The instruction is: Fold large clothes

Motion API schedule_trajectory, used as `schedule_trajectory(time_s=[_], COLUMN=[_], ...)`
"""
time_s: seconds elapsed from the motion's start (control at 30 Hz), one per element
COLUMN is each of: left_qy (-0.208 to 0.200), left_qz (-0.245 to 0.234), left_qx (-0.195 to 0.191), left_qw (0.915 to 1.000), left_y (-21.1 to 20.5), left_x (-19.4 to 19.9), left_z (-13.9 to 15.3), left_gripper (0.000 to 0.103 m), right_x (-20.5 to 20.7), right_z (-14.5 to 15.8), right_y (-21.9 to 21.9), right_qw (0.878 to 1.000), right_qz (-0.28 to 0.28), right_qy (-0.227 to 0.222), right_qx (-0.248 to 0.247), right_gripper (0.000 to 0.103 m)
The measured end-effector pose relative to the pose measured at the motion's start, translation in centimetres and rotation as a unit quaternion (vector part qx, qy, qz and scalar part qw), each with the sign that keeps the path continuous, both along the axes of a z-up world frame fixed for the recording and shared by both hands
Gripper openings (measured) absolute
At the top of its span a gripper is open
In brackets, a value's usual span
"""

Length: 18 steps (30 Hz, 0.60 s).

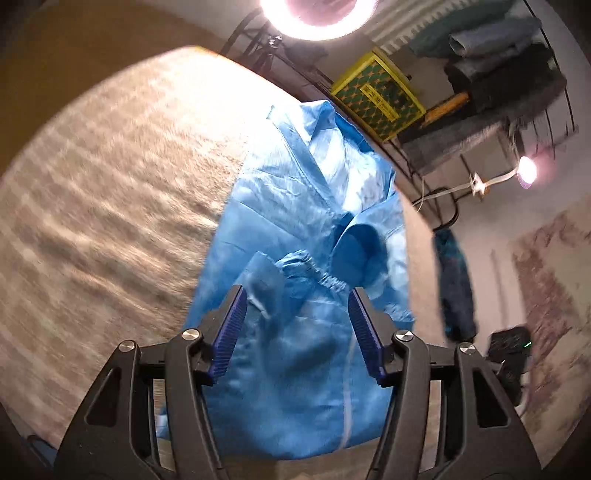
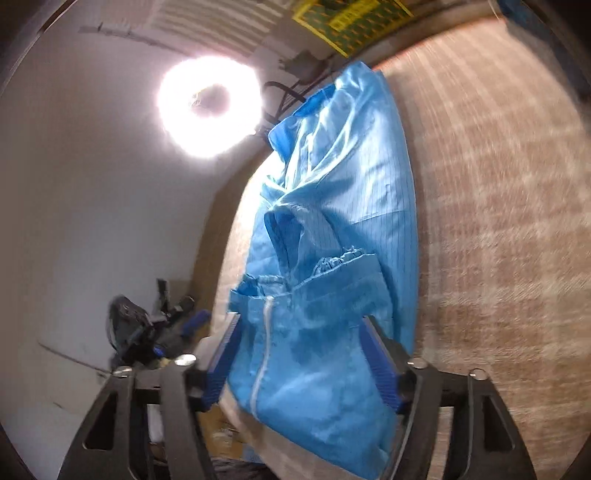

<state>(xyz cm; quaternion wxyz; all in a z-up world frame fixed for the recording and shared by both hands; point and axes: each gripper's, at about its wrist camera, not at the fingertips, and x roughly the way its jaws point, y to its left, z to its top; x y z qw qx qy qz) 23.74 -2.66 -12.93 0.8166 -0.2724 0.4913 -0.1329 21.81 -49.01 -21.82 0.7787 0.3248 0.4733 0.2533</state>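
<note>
Here, blue garment (image 1: 295, 221) folded on beige blanket (image 1: 110, 184), ring light (image 1: 317, 18) at twelve o'clock, left gripper (image 1: 297, 314) and right gripper (image 2: 303, 343) both parted, gripping nothing.

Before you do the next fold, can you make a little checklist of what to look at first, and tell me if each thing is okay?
1. Left gripper jaws off the cloth: ok, they stand apart with nothing pinched.
2. Right gripper jaws off the cloth: ok, also apart.
3. Blue garment lying on the beige cover: ok.
4. Garment smooth: not ok, wrinkled and bunched near the gathered cuff.
5. Garment away from the edge: not ok, one side sits right along it.
6. Fold finished: cannot tell, the near end is hidden.
</note>
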Motion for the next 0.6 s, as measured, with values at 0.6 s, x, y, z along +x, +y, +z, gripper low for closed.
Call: schedule_trajectory(time_s=[0.6], left_qy=[0.055], left_qz=[-0.007], left_qx=[0.000], left_qw=[0.9985], left_y=[2.6], left_x=[1.0], left_z=[-4.5], left_gripper=[0.049], right_x=[-0.1], right_z=[-2.1], right_y=[2.5], right_qw=[0.983], right_qz=[0.034], right_qy=[-0.034], right_qx=[-0.179], right_gripper=[0.055])
